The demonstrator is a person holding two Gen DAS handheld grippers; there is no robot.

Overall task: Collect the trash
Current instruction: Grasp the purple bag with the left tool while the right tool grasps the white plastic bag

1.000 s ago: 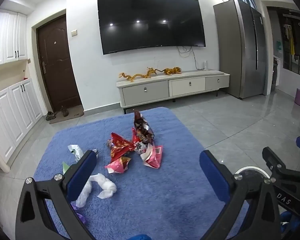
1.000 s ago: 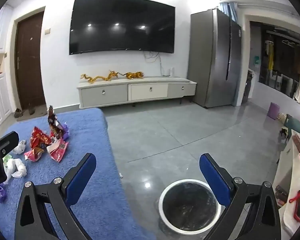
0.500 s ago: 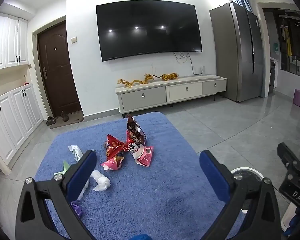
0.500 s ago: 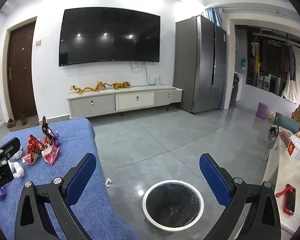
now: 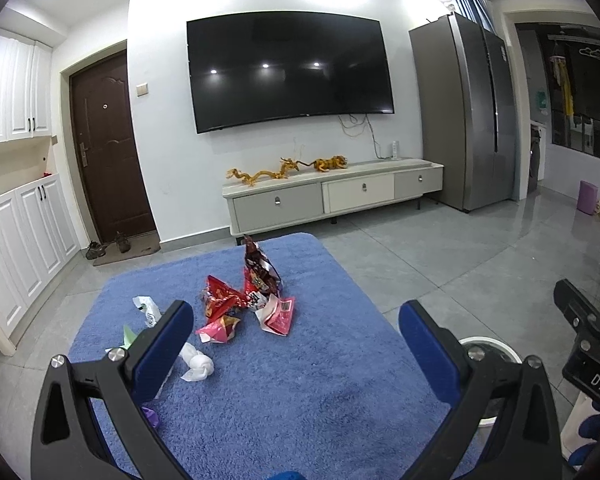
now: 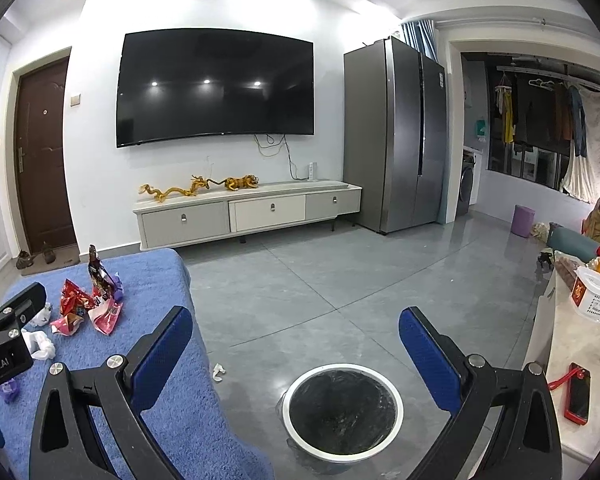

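Note:
Several snack wrappers (image 5: 248, 296) and a crumpled white tissue (image 5: 196, 364) lie on a blue cloth-covered table (image 5: 300, 400). They also show at the left of the right wrist view, the wrappers (image 6: 92, 304) and the tissue (image 6: 40, 344). A white-rimmed trash bin with a black liner (image 6: 342, 408) stands on the floor right of the table; its rim shows in the left wrist view (image 5: 488, 348). My left gripper (image 5: 296, 344) is open and empty, above the table near the trash. My right gripper (image 6: 296, 344) is open and empty, above the bin.
A small white scrap (image 6: 219, 371) lies on the grey floor beside the table. A counter at the right holds a red phone (image 6: 578, 392) and a white container (image 6: 592, 296). A TV cabinet (image 6: 248, 212) and a fridge (image 6: 396, 132) stand at the far wall.
Both grippers have lifted and tilted upward, so the table, trash and bin sit lower and farther in the views. Both stay open and empty.

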